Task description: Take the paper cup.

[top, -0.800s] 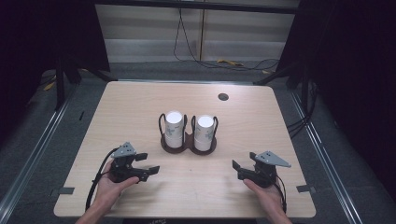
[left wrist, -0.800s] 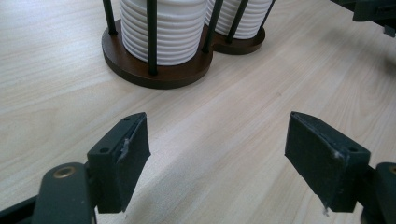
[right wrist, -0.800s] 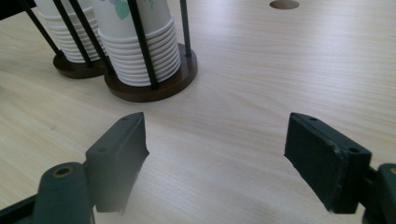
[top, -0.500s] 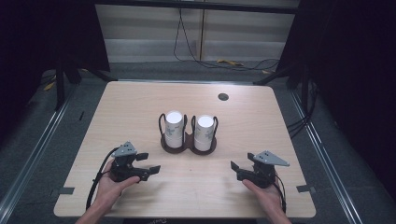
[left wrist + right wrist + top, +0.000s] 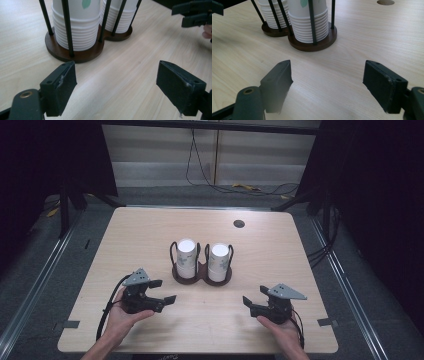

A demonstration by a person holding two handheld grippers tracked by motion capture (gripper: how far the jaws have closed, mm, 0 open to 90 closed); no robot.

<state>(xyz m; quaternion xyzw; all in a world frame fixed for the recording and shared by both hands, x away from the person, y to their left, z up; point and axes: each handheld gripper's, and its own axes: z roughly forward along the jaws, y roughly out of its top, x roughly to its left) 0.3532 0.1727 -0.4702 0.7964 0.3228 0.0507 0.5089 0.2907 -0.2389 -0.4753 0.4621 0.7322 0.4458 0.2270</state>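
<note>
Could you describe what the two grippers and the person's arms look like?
Both the left gripper and the right gripper are black, each with two blocky flat jaws and a grey three-cornered plate on top. A black cable trails from each. The forearms are bare, with no sleeves in sight.

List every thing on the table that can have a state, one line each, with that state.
left gripper: open, nothing between the jaws, held just above the table.
right gripper: open, nothing between the jaws.
left stack of paper cups: upright, nested, inside the holder's rods.
right stack of paper cups: upright, nested, in the other ring of rods.
cup holder: standing flat on the table, both places filled, untouched.
</note>
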